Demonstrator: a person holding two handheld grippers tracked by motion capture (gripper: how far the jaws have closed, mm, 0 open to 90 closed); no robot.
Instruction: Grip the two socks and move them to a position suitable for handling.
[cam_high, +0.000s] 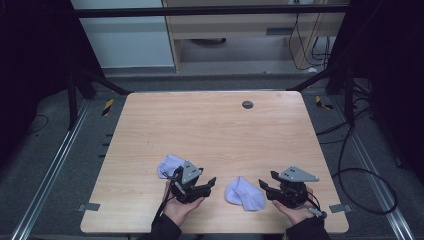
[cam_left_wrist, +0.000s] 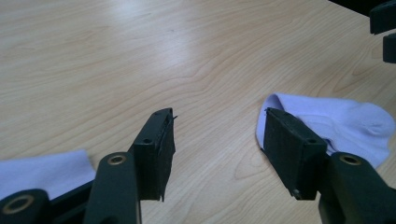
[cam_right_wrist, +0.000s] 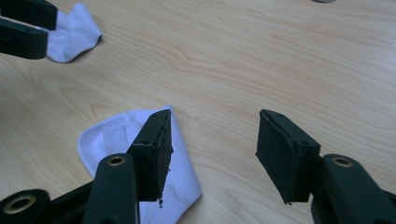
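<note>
With both pairs of jaws open and empty, my left gripper (cam_high: 212, 181) and right gripper (cam_high: 262, 184) flank the near sock (cam_high: 244, 194) on the tabletop (cam_high: 210, 130); next I likely must pinch its edges.

Table (cam_high: 215, 130): light wood grain, smooth, slight sheen. 2 socks (cam_high: 244, 194) (cam_high: 169, 165): soft white knit cloth. Jaws: matt black plastic.

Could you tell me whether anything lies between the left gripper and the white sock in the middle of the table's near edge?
Nothing visible does. In the high view only bare table separates the left gripper from the middle sock. The other sock lies behind that gripper, out of the way.
</note>
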